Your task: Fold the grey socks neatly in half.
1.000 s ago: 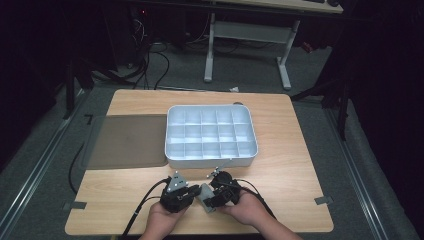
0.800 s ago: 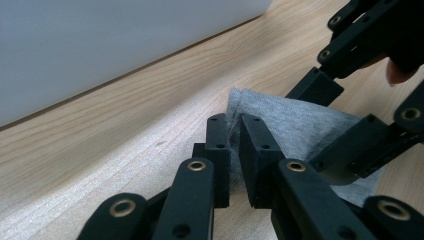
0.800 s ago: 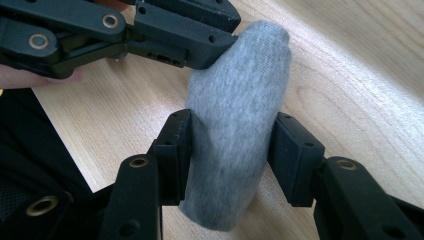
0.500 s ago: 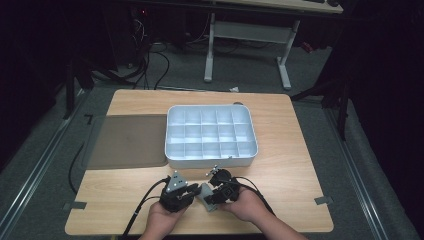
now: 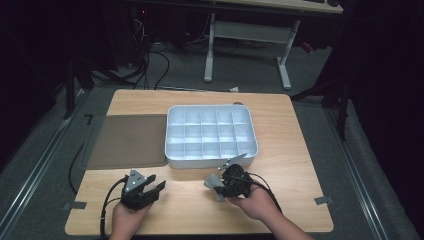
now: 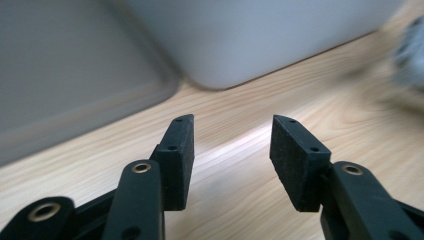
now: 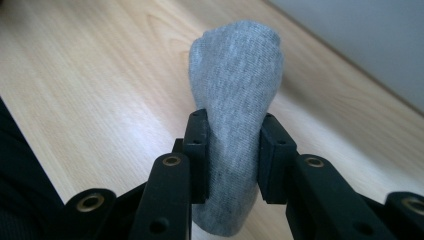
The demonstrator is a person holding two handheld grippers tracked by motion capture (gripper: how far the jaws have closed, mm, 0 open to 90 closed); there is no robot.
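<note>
A rolled grey sock (image 7: 235,90) sticks up between the jaws of my right gripper (image 7: 233,152), which is shut on it. From above, that grey sock (image 5: 214,185) shows at the left tip of the right gripper (image 5: 220,186), just in front of the white compartment box (image 5: 210,134). My left gripper (image 5: 158,186) sits near the table's front left with its jaws open. Along its own jaws, the left gripper (image 6: 232,131) has nothing between them, just bare wood, with the box wall (image 6: 260,35) ahead.
A flat grey lid (image 5: 127,141) lies left of the box on the wooden table (image 5: 295,150). Its edge (image 6: 75,90) also lies ahead of the left jaws. Cables trail from both grippers toward the front edge.
The two grippers were close together at the front centre. The left one has moved away to the left and stands open; the right one keeps the sock.
</note>
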